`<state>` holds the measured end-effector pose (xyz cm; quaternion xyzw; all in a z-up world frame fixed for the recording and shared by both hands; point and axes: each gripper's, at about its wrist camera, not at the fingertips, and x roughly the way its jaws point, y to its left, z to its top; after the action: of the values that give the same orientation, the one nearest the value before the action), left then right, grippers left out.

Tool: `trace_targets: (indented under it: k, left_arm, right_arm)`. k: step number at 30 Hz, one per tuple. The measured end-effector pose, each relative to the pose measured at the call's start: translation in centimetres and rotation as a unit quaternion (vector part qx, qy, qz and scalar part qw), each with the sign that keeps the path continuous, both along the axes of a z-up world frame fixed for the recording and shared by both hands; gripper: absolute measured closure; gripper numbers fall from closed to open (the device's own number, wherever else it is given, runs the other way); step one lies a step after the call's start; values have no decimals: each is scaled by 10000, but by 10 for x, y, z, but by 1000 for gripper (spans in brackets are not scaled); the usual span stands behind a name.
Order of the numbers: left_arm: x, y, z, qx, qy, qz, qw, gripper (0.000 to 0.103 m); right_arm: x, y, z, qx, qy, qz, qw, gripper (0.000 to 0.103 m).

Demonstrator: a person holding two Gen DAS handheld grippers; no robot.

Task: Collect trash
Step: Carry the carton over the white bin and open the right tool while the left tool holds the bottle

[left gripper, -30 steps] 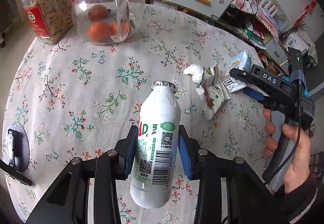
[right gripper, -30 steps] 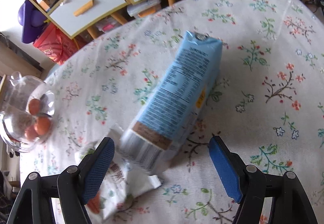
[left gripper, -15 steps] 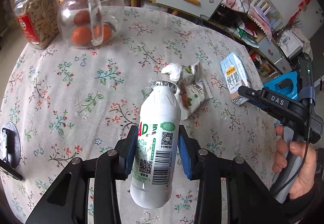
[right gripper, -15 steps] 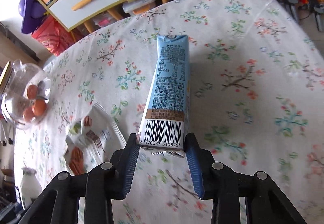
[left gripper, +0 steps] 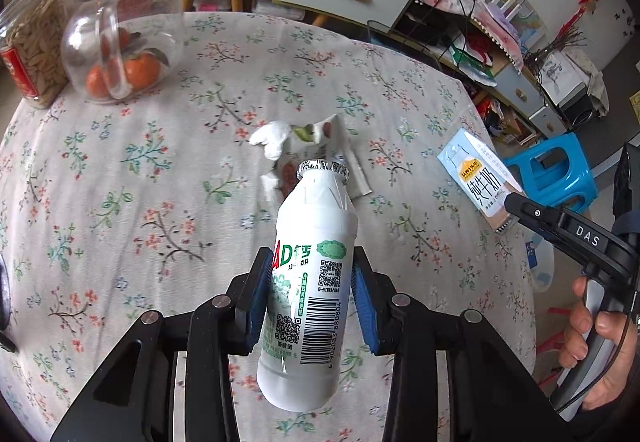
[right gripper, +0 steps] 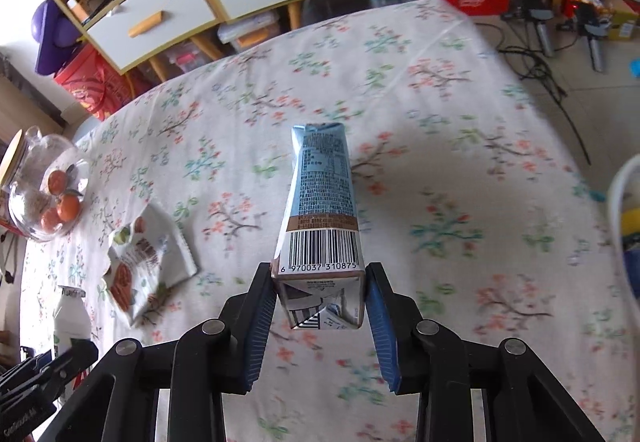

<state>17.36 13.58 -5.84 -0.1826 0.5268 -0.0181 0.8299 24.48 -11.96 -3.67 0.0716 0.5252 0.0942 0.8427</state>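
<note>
While my left gripper point(left gripper: 310, 302) is clamped on the white drink bottle point(left gripper: 308, 298), both blue pads pressed to its sides, the bottle sits lifted above the floral tablecloth point(left gripper: 160, 202). It's white plastic w/ a crimped foil cap, green "AD" label, QR codes & a barcode. My right gripper point(right gripper: 320, 302) is closed on the milk carton point(right gripper: 322, 214) at its base end (pale blue, brown band, barcode facing me), which points away from me over the table. Btwn the two, a torn snack wrapper point(right gripper: 146, 262) lies flat on the cloth, white w/ red-brown print. Far edge: a glass jar point(left gripper: 120, 46) w/ wooden lid holding oranges, beside a jar of seeds point(left gripper: 34, 50).
</note>
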Motion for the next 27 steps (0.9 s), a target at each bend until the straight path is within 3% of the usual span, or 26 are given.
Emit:
trace_targets:
  k: [14,27]
  left_arm:
    - [21,-68,13,-117,-229,-383,9989,63]
    - [26,-124,19,-323,-371,-686,9964,63]
  right_arm:
    - [-9,-86,24,41,-139,-526,9985,63]
    - [-26,-202,35,20,-148,-1399,9900,63]
